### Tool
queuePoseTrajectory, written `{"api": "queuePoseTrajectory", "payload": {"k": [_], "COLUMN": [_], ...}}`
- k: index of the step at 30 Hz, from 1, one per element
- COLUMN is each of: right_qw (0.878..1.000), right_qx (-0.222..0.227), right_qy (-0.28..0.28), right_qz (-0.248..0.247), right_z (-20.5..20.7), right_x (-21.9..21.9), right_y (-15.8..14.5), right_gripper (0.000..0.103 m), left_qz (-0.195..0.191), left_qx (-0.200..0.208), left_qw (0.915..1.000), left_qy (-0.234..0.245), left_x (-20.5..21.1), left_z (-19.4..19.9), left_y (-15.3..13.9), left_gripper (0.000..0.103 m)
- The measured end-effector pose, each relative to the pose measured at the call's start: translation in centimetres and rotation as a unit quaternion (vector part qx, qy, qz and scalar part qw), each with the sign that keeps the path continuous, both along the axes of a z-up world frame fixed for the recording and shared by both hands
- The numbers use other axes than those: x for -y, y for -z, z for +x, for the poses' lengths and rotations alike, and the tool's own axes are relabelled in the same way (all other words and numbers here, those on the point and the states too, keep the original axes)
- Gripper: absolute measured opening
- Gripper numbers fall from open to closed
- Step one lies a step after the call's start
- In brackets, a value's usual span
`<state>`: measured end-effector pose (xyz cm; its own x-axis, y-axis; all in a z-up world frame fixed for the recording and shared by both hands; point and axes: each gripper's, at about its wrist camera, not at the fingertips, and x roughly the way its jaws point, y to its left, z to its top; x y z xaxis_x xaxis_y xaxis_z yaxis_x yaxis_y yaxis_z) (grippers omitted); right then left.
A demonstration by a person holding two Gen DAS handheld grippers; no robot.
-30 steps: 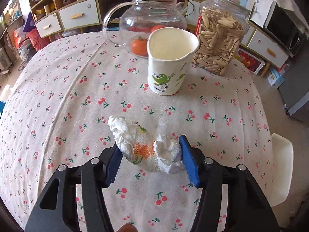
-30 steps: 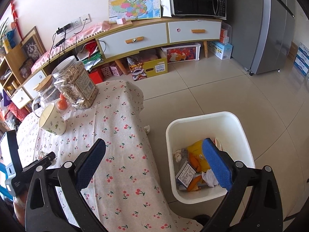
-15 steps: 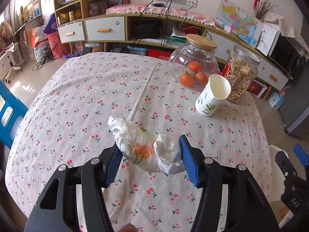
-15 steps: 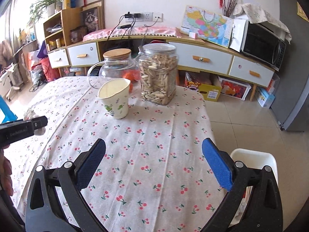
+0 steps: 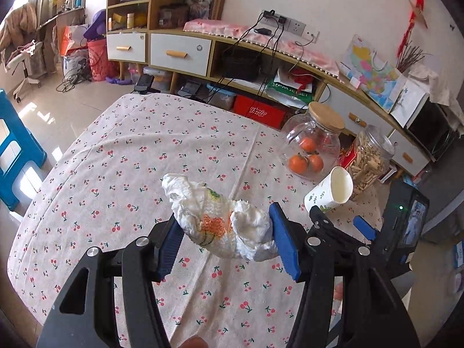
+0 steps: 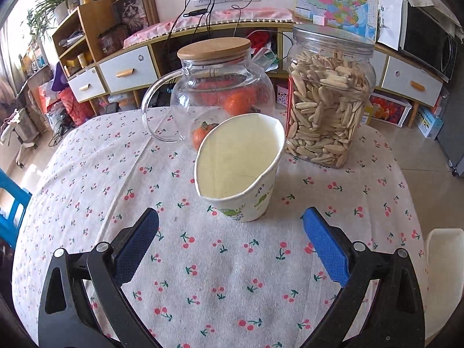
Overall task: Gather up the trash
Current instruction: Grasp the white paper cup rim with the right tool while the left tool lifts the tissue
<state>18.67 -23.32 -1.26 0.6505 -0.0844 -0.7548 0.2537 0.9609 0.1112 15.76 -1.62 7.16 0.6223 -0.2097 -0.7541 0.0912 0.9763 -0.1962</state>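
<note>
Risk, cup: I judge the dented white paper cup with green print [image 6: 242, 174] could tip or skid into the lidded glass jug of oranges [image 6: 220, 95] if one pad lands first.
Risk, tissue: the crumpled white printed tissue [image 5: 220, 223] could slip; it bulges past the pads.
Left gripper [image 5: 226, 239]: clenched on the tissue, above the cherry-print tablecloth [image 5: 139, 156].
Right gripper [image 6: 230, 246]: jaws spread, empty; the cup stands just beyond, centred, untouched.
Bin: a white plastic rim [image 6: 443, 264] shows at right.
</note>
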Motion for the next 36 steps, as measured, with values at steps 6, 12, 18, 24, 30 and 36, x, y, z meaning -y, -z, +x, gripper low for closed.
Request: {"api": "queuePoseTrajectory", "payload": {"k": [6, 12, 18, 24, 30, 36], "right_qw": [0.999, 1.0, 0.999, 0.997, 0.996, 0.992], "right_qx": [-0.036, -0.002, 0.039, 0.07, 0.089, 0.109], "right_qy": [0.006, -0.008, -0.028, -0.038, -0.024, -0.002], "right_qz": [0.025, 0.021, 0.008, -0.001, -0.017, -0.058], "right_z": [2.6, 0.4, -3.0, -6.3, -9.3, -12.5], "right_x": [1.3, 1.2, 1.0, 1.2, 2.0, 2.7], "right_y": [2.1, 0.7, -3.5, -6.8, -8.6, -9.2], "right_gripper": [0.049, 0.047, 0.048, 0.048, 0.048, 0.048], "left_qz": [-0.013, 0.001, 0.002, 0.003, 0.019, 0.043], "left_qx": [-0.025, -0.021, -0.019, -0.016, 0.016, 0.078], "left_qw": [0.9996, 0.9997, 0.9998, 0.9999, 0.9997, 0.9959], "left_qy": [-0.002, -0.015, -0.011, -0.002, 0.001, 0.014], "left_x": [-0.9, -1.4, -1.2, -0.6, 0.5, 3.1], "left_z": [0.7, 1.1, 0.8, 0.1, -1.3, -3.8], "left_y": [0.7, 0.9, 0.8, 0.8, 0.2, -0.8], "left_gripper": [0.057, 0.057, 0.057, 0.057, 0.057, 0.058]}}
